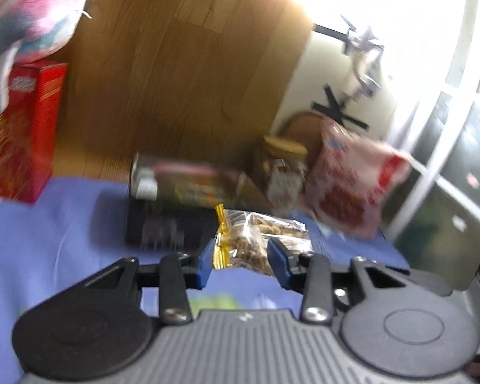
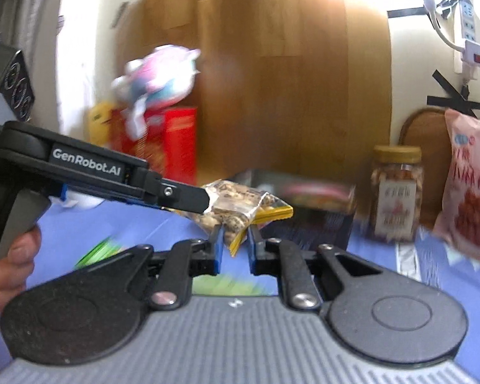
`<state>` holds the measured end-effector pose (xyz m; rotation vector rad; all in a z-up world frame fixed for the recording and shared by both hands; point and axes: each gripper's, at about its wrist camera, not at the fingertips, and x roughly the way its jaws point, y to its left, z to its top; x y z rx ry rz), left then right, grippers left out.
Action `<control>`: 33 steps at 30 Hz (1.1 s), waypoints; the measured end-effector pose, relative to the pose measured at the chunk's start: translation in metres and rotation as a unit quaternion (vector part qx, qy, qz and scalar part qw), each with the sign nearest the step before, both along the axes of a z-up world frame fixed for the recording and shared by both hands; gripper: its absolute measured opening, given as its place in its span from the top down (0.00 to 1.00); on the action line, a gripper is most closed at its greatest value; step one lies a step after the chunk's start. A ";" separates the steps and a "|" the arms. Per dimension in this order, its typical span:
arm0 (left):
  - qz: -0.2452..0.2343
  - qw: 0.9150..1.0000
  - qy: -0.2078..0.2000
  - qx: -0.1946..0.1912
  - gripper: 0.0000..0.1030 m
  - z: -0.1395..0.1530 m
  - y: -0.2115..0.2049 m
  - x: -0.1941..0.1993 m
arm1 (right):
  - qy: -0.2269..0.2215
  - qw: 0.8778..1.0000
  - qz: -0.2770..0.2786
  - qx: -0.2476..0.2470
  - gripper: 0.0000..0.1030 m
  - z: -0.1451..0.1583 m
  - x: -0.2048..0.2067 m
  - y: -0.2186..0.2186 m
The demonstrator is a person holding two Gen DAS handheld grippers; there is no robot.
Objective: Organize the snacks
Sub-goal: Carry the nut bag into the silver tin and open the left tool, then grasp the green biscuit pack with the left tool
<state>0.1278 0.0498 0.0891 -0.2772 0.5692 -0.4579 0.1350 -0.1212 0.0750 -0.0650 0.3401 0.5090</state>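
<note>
While both grippers pinch the snack bag (image 2: 240, 206) above the blue-clothed desk (image 1: 64, 224), left gripper (image 1: 241, 257) and right gripper (image 2: 234, 243) hold a light, crinkly, slippery packet, best gripped at its sealed gold edge.

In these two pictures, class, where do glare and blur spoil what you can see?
Left wrist view: glare whitens the window at top right; the dark box and pink bag smear with motion blur. Right wrist view: glare along the top; the plush toy is blurred, the left gripper sharp.
</note>
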 end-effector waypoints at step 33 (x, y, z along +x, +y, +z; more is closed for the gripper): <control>0.152 0.978 0.102 -0.102 0.48 -0.086 0.164 -0.048 | 0.212 0.959 0.189 -0.002 0.44 -0.053 0.014 0.107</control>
